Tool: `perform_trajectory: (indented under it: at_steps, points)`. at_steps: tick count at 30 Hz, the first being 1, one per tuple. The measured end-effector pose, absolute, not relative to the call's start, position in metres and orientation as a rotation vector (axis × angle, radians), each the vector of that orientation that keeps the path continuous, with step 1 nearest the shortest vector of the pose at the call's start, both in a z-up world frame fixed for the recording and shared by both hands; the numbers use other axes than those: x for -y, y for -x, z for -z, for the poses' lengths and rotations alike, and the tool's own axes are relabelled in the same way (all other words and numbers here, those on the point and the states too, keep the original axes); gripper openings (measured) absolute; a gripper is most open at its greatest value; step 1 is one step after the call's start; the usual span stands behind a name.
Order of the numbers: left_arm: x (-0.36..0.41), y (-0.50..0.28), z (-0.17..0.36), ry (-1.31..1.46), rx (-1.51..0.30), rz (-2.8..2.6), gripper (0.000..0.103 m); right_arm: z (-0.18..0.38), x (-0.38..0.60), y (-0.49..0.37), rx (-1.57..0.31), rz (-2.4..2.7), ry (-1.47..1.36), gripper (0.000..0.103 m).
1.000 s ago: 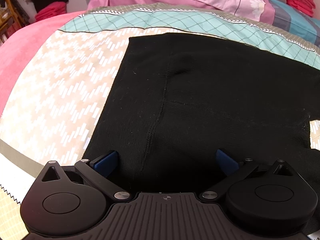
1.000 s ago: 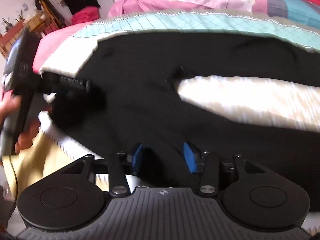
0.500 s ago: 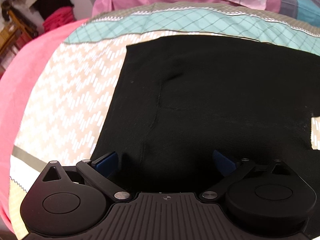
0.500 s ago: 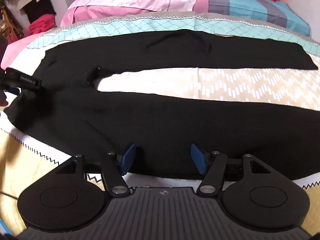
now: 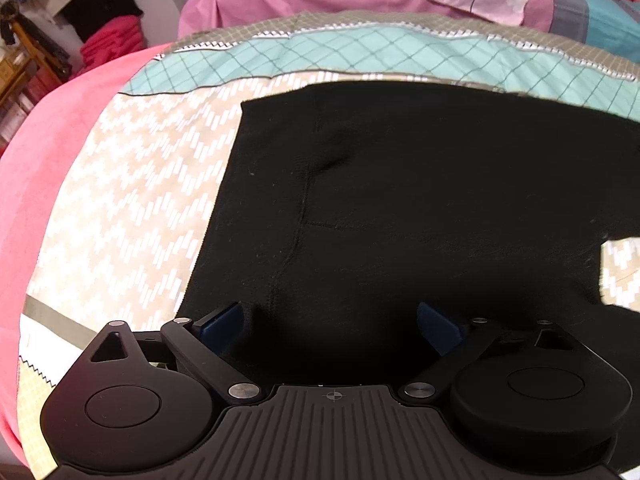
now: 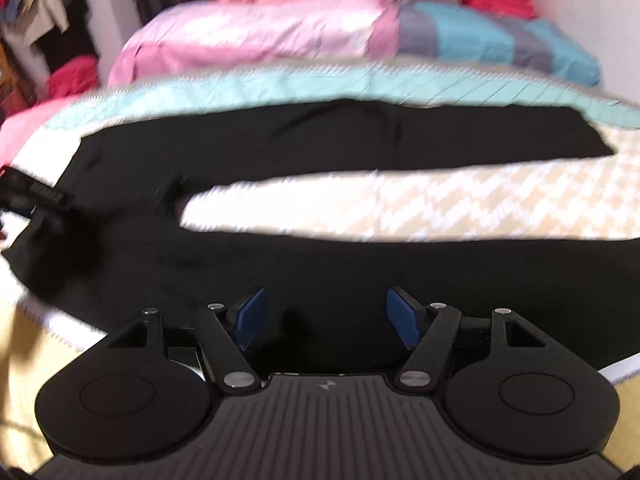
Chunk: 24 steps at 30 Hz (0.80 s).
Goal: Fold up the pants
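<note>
Patterned quilt (image 5: 132,184), seemingly knit black pants (image 5: 420,184)

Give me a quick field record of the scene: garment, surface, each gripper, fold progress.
garment: black pants, spread flat, legs apart with bedspread showing between them
surface: patterned bedspread on a bed
left gripper: open, over the waist end, nothing pinched
right gripper: jaws opening, over the near leg, pads not pressing cloth
background: pink pillow
fold progress: no fold made yet

pants (image 5: 420,200): black | bedspread (image 5: 132,208): beige-white zigzag, teal lattice band
</note>
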<state>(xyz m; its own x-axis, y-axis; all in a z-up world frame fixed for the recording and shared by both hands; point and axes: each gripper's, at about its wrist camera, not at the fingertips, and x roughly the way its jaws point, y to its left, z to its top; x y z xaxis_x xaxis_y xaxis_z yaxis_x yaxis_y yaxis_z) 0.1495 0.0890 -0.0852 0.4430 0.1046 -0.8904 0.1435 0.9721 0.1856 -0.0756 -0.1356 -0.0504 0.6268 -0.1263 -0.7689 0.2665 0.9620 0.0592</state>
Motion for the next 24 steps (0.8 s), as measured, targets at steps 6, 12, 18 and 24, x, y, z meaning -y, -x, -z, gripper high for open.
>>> perform_trajectory:
  at_steps: [6, 12, 18, 24]
  points:
    - [-0.086, -0.128, 0.089, -0.246, -1.114, 0.094, 0.103, 0.066, 0.176, 0.085, -0.931, 0.354, -0.193, 0.072]
    - [-0.100, -0.131, 0.110, -0.207, -1.159, 0.083, 0.103, 0.042, 0.202, 0.111, -0.813, 0.393, -0.194, 0.084]
    - [-0.098, -0.130, 0.112, -0.195, -1.170, 0.036, 0.103, 0.052, 0.264, 0.110, -0.841, 0.464, -0.279, 0.084]
    - [-0.094, -0.130, 0.109, -0.159, -1.197, -0.046, 0.103, 0.057, 0.304, 0.156, -0.842, 0.471, -0.272, 0.083]
